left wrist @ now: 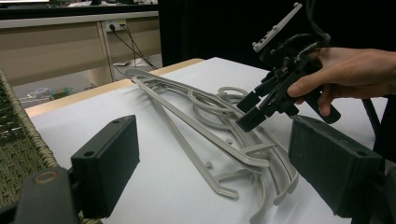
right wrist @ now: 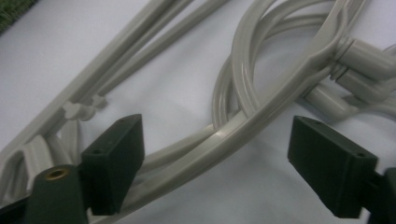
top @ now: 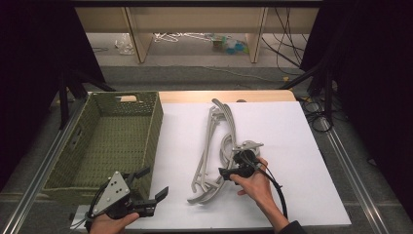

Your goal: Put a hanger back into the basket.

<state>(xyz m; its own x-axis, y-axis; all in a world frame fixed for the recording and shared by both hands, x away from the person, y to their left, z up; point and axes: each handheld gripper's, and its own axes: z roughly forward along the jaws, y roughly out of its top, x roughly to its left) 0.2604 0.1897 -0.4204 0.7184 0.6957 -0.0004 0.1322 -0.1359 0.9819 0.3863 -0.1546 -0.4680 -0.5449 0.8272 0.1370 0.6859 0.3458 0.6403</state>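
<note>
A pile of grey plastic hangers (top: 214, 146) lies on the white board (top: 292, 146), their hooks tangled near the middle. My right gripper (top: 225, 171) hovers low over the pile's near end. In the right gripper view its jaws (right wrist: 217, 163) stand open, one on each side of a curved hanger arm (right wrist: 261, 116), and the pads do not press on it. The left gripper view shows that gripper (left wrist: 250, 112) tipped down onto the hangers (left wrist: 201, 121). My left gripper (top: 155, 182) is open and empty at the board's near left, beside the basket's corner.
A green woven basket (top: 156, 122) stands left of the board, with nothing in it; its wall (left wrist: 18, 135) is close to my left jaw. The wooden table edge (top: 224, 96) runs behind the board. Black drapes, cables and a shelf unit lie beyond.
</note>
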